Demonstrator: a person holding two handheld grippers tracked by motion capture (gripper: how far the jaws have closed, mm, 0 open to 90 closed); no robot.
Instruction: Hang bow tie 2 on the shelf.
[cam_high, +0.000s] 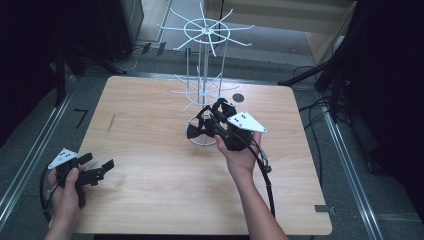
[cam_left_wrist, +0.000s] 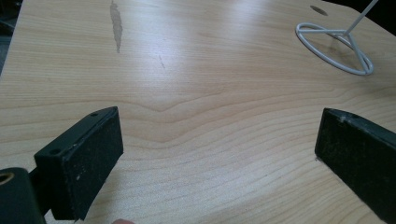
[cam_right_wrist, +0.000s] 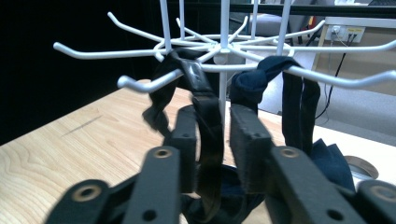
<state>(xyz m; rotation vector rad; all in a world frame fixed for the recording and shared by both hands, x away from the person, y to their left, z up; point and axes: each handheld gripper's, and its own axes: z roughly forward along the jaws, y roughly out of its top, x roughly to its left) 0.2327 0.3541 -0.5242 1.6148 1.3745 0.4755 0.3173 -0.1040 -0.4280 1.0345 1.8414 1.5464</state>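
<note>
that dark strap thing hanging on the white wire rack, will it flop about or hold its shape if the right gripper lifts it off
Probably floppy: the dark strap sags straight down from the rack's prong and bunches below. It looks light, since the thin prong shows no bend. The white wire rack is tall on a small ring base, so a snagged strap might tip it. The right gripper has the strap between its jaws.

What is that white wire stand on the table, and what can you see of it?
The white wire stand looks like painted metal: a ring base on the wooden table, thin upright rods, and two tiers of hooked arms spreading out like spokes. It stands upright toward the table's far side. Dark straps hang looped over the lower arms, one dangling between the right gripper's fingers, which stand slightly apart. The upper tier looks bare.
</note>
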